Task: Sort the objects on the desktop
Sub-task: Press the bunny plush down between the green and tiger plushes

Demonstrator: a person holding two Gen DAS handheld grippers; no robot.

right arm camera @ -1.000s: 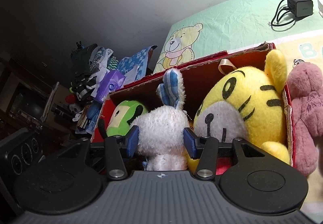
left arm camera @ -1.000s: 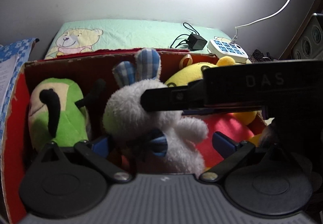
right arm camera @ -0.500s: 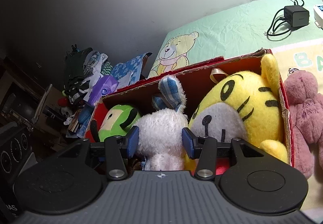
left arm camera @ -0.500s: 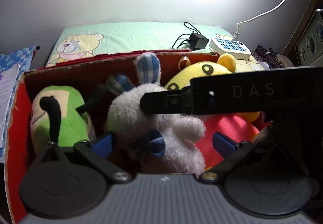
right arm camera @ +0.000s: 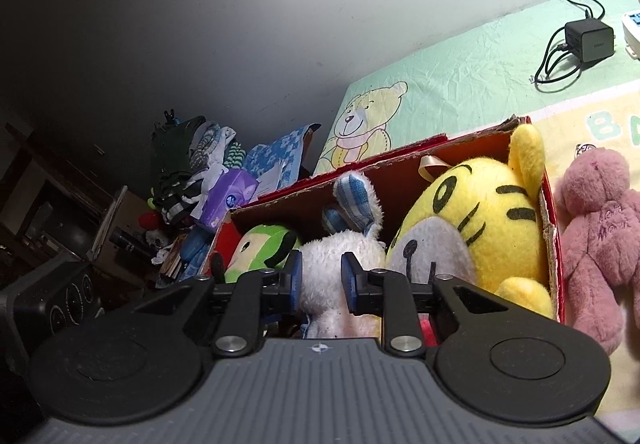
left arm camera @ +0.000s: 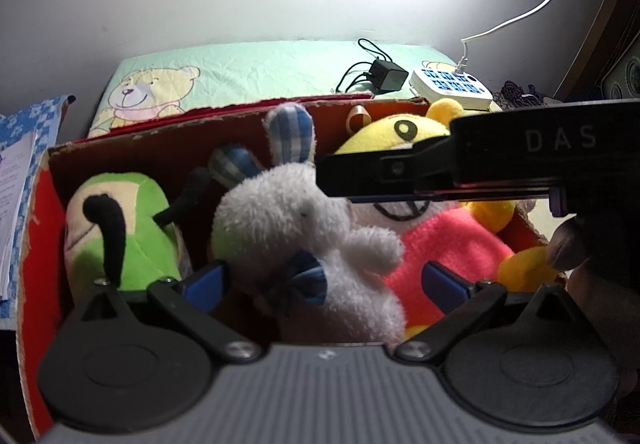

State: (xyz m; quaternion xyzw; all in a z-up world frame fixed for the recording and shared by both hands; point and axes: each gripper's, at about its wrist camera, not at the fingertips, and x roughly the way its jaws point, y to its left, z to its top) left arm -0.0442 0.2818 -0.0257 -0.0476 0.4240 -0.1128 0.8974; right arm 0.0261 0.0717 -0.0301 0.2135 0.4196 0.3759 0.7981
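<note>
A red cardboard box (left arm camera: 38,212) (right arm camera: 554,244) holds three plush toys. A green one (left arm camera: 132,228) (right arm camera: 260,248) sits at its left and a yellow tiger (left arm camera: 404,128) (right arm camera: 492,220) at its right. Between them is a white bunny (left arm camera: 288,216) (right arm camera: 320,284) with blue checked ears. My right gripper (right arm camera: 322,276) is shut on the bunny's head and shows in the left wrist view as a black bar (left arm camera: 400,172). My left gripper (left arm camera: 326,280) is open, its blue pads either side of the bunny's lower body without pressing it.
A pink plush bear (right arm camera: 596,228) lies on the mat just outside the box's right wall. Behind the box are a black charger (left arm camera: 386,75) (right arm camera: 590,38) and a white power strip (left arm camera: 450,86). Clothes and clutter (right arm camera: 192,172) are piled to the left.
My right gripper's fingers have drawn together onto the bunny's head. The bunny's ears have shifted a little. My left gripper stays open.
</note>
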